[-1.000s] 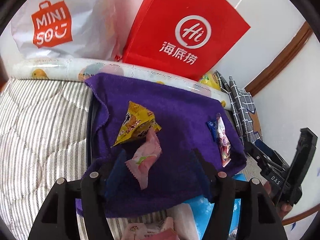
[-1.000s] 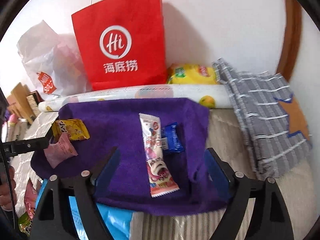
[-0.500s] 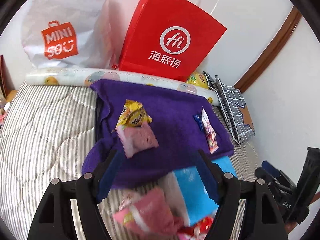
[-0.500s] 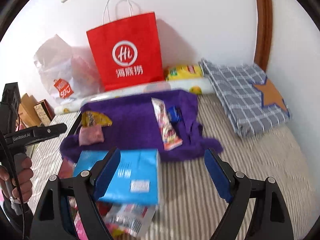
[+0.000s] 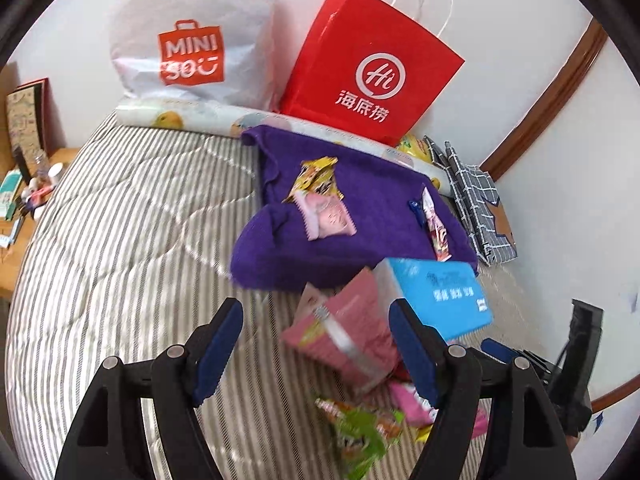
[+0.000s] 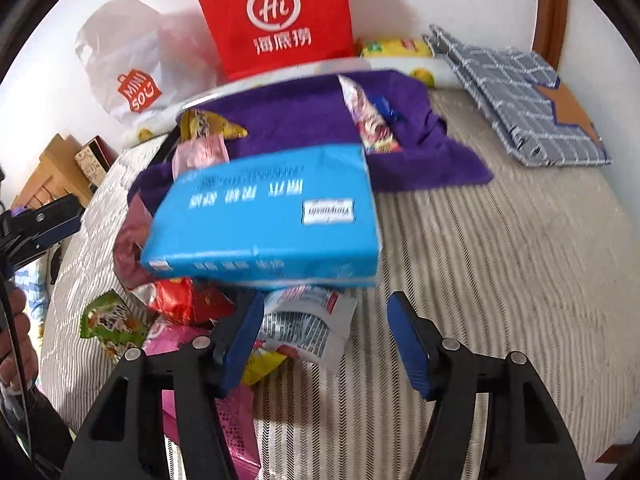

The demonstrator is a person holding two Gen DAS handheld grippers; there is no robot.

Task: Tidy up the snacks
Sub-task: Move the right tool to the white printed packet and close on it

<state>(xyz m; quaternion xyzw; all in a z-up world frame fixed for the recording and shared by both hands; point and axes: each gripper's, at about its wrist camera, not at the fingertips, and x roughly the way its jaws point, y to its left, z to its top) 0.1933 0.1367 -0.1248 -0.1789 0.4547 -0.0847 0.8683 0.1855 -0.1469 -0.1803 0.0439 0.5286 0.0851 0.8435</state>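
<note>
A: Report finger state, both units.

B: Left gripper (image 5: 316, 344): fingers spread, nothing between the pads. It hovers above the striped mattress (image 5: 120, 240), with a pink snack bag (image 5: 352, 336) just ahead. Right gripper (image 6: 326, 338): fingers likewise spread and empty, with a white printed sachet (image 6: 308, 326) lying between and just beyond the tips.

A: Location of the task items?

B: Two groups. Sorted group: on the purple towel (image 5: 360, 200) lie a yellow packet (image 5: 316, 178) touching a pink wrapper (image 5: 328, 216), and, well apart to the right, a long candy bar wrapper (image 5: 436, 224) beside a small blue packet (image 5: 414, 206). Unsorted group: a loose heap near the towel's front edge, partly under a blue box (image 6: 272, 220), including a red packet (image 6: 180, 300) and a green packet (image 6: 108, 324).

A: Progress assessment?

B: Judged early. Four items appear placed; the heap remains. Total count in the heap cannot be determined because of overlap and blur.
</note>
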